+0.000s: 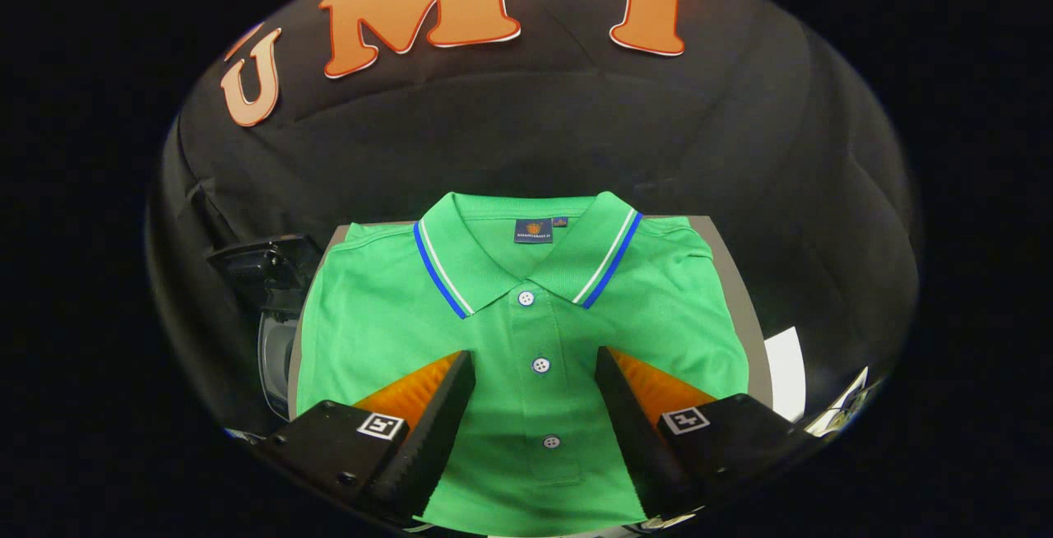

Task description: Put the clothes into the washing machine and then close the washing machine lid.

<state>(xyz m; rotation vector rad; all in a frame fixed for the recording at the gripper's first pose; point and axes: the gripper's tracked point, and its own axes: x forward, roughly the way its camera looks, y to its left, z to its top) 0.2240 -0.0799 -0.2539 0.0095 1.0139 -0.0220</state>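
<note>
A folded green polo shirt (526, 332) with a blue-and-white striped collar and three white buttons lies flat on a grey surface (744, 308). My gripper (535, 361) hangs over the shirt's lower front, open, its two black fingers (440, 423) spread either side of the button placket with nothing pressed between them. A dark machine (271, 299) with a round glass part sits to the left of the shirt, partly hidden by the grey surface.
White paper sheets (786, 373) lie to the right of the grey surface. The booth's black cloth wall rises close behind the shirt.
</note>
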